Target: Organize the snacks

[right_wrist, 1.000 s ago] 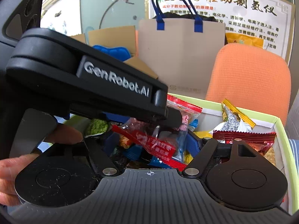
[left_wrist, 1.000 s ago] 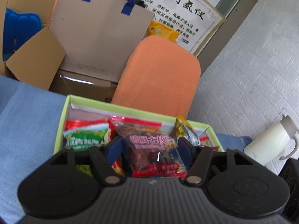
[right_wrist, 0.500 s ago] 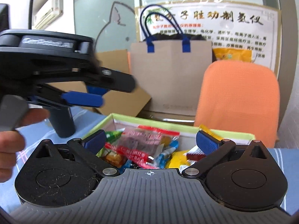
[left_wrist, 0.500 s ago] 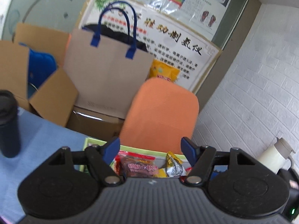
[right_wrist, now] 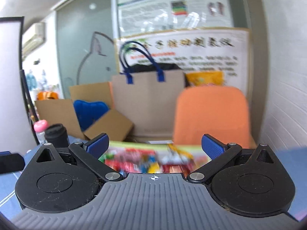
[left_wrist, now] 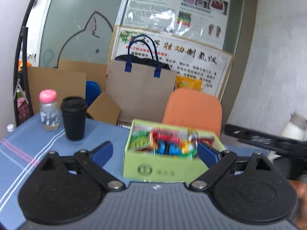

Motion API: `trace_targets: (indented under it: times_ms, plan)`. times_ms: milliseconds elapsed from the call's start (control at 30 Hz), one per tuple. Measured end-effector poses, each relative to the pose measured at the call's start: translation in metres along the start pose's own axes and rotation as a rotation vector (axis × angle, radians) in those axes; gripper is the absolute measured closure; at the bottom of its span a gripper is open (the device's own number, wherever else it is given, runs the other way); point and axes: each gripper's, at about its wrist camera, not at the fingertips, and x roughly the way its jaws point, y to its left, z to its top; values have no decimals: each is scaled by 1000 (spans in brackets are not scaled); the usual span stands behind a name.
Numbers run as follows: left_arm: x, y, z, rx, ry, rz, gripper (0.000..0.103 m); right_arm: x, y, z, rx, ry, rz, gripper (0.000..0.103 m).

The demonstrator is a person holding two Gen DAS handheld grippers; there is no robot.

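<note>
In the left wrist view, a clear bottle (left_wrist: 49, 113) with a pink cap is standing far off to the left of the jaws, and a black lidded cup (left_wrist: 73, 117) is standing just beside it, beyond the left blue pad. Both are resting on the blue tablecloth (left_wrist: 21, 153). The left gripper (left_wrist: 155, 151) is hanging over that cloth with its jaws spread wide; they have just been opening, and nothing is sitting between them. The green snack box (left_wrist: 163, 167) is lying ahead of the jaws, nearer the right pad, with its packets (left_wrist: 168, 141) blurred but heaped inside. Behind it an orange chair back (left_wrist: 193, 109) is showing, and at the far right the other gripper is blurring across the edge.

In the right wrist view, the right gripper (right_wrist: 155, 147) is holding its jaws fully apart, having just been opening, with nothing clamped. The snack box (right_wrist: 138, 144) is lying straight ahead between the two blue pads, its contents smeared by motion. A brown paper bag (right_wrist: 147, 101) with blue handles is standing beyond it.
</note>
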Motion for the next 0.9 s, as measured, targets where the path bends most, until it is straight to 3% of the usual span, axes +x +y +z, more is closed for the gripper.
trace_targets:
  times_ms: [133,267,400,467,533,733,900]
  plan:
    - [-11,-6,-32,34,73,-22,10,-65,-2,-44,117,15,-94,10]
    - [-20,-8,-69,45,142,-21,10,-111,4,-98,215,103,-139,10]
    - [-29,-10,-102,50,210,-35,10,-144,4,-147,307,121,-185,10]
    - [-34,-11,-111,61,218,-17,10,-148,1,-160,360,180,-218,10]
    - [-41,-13,-116,67,215,-16,10,-151,0,-168,354,243,-255,10]
    - [-57,-16,-137,78,222,-35,10,-174,6,-196,317,235,-355,10]
    - [-55,-18,-141,85,235,-36,10,-182,18,-206,265,262,-341,10]
